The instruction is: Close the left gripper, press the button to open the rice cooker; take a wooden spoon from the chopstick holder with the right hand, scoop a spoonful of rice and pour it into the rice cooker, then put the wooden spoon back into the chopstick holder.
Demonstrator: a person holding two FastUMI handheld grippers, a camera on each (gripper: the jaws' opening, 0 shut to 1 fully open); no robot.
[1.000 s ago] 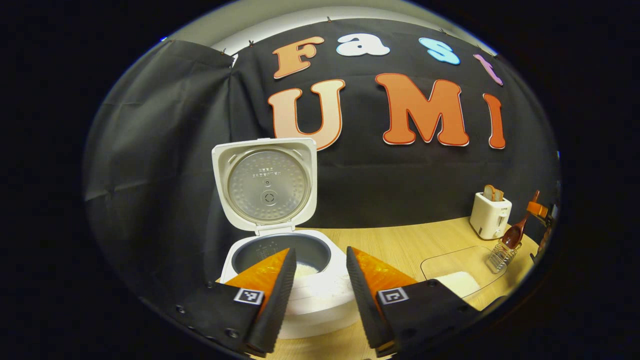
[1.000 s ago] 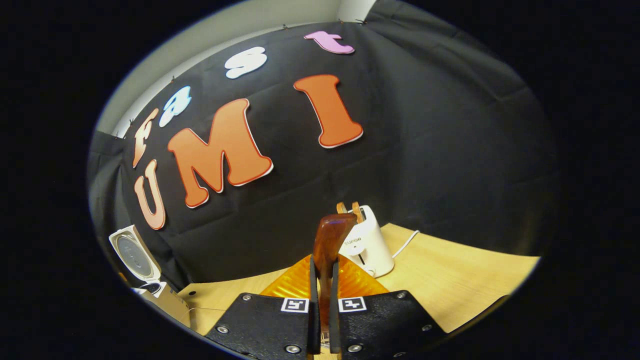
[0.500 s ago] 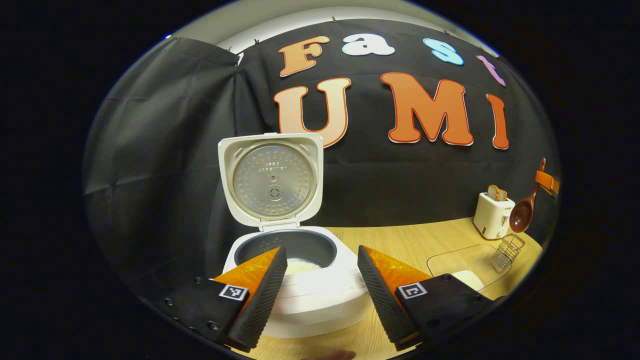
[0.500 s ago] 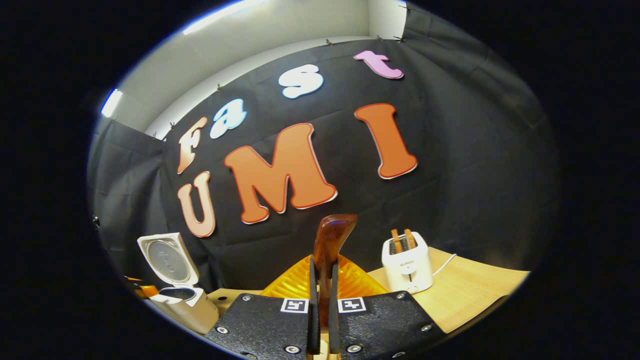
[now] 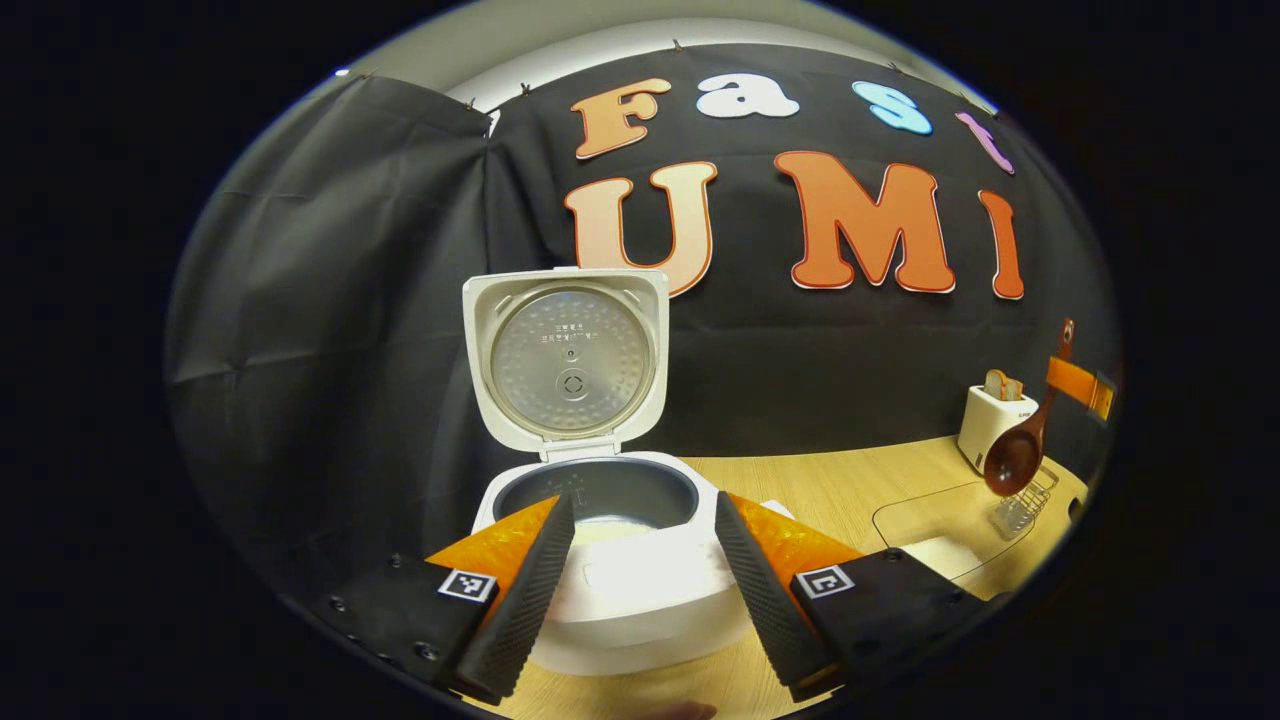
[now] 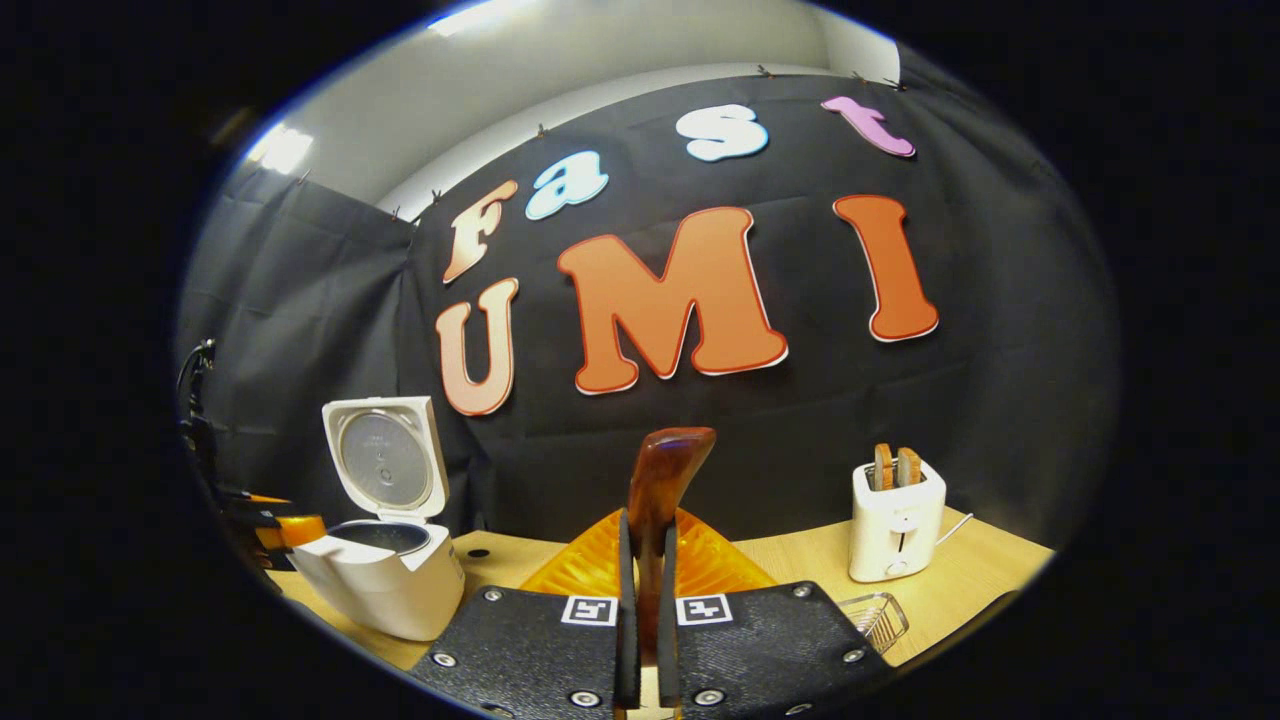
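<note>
With the right gripper (image 6: 640, 590) clamped on the wooden spoon (image 6: 662, 480) and the left gripper (image 5: 640, 590) open before the rice cooker (image 5: 620, 560), dip the bowl gently into the rice (image 5: 935, 553) below it.

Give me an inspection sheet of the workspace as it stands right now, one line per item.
Surface: wooden table, bare around the appliances.
Job's things: rice cooker with lid up, some rice in the pot; wooden spoon lifted above the chopstick holder; clear tray holding rice.
Clutter: toaster with two slices in it.
Grippers: left gripper open, in front of the cooker; right gripper shut on the spoon's handle.
Cables: white cord behind the toaster.
Surroundings: black cloth wall, pale wall above.
</note>
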